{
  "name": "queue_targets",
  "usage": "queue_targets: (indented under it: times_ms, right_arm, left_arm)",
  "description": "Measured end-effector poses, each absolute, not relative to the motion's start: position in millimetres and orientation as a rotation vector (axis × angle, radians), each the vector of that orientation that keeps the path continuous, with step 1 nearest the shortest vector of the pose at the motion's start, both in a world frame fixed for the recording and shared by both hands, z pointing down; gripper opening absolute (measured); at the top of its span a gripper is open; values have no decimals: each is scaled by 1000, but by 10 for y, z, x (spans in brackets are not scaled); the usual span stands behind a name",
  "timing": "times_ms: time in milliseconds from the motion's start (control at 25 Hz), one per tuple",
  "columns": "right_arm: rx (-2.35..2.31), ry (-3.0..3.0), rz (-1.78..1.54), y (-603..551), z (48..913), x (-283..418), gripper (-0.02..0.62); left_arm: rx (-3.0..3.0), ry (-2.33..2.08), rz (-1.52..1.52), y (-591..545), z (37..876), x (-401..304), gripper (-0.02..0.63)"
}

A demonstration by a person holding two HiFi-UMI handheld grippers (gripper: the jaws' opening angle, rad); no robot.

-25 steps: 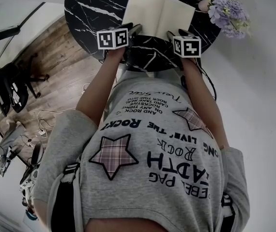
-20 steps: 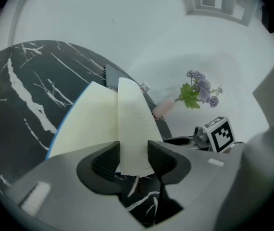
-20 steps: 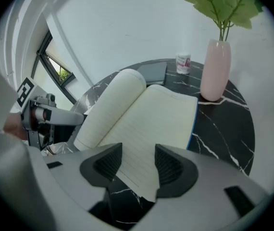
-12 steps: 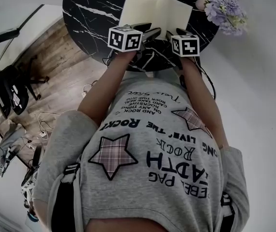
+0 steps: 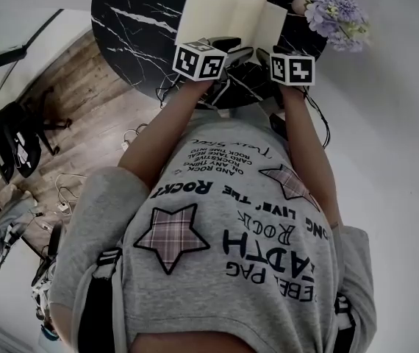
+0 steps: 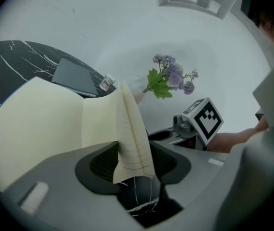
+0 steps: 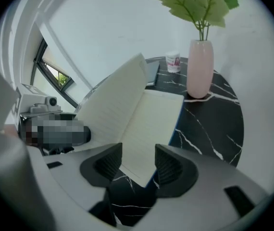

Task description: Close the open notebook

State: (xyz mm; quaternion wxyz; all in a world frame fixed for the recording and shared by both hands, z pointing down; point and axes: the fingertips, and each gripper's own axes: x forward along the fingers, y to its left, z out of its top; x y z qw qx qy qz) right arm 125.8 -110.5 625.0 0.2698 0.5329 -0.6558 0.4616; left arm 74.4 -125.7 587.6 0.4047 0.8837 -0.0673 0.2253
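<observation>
The open notebook lies on the round black marble table, its cream lined pages up. One leaf stands upright near the spine, and its lower corner sits in the gap between the jaws of my left gripper. Those jaws stay apart, with dark table showing below the corner. In the head view the left gripper is at the notebook's near edge. My right gripper is open and empty just before the flat right-hand page. In the head view the right gripper sits beside the left one.
A pink vase of purple flowers stands on the table right of the notebook, close to the right gripper. A dark flat book and a small cup sit beyond the notebook. Cables hang over the table's near edge.
The left gripper has moved right along the notebook's near edge. A leaf that lay flat has risen upright near the spine. The right gripper has shifted slightly right.
</observation>
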Motion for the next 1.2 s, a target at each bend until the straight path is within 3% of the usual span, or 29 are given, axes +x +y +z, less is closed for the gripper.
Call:
queue_targets:
  times_ms: [360,800,1000,1200]
  right_arm:
    - [1473,-1669,1307,-927,6339,1486,184]
    - [1488,-1538,1354,-795,6432,1691,183]
    - [1516,-1527,1325,-810,6399,1737,183]
    - [1532,-1533,1314,-823,6371,1746,183]
  left_arm:
    - [2313,101,546,-875,5654,1024,175]
    - [2249,314,708,-399,5682,560,170]
    - [2202,87,741,-637,5927,191,9]
    - [2208,-170,693,-1137,5971,56,9]
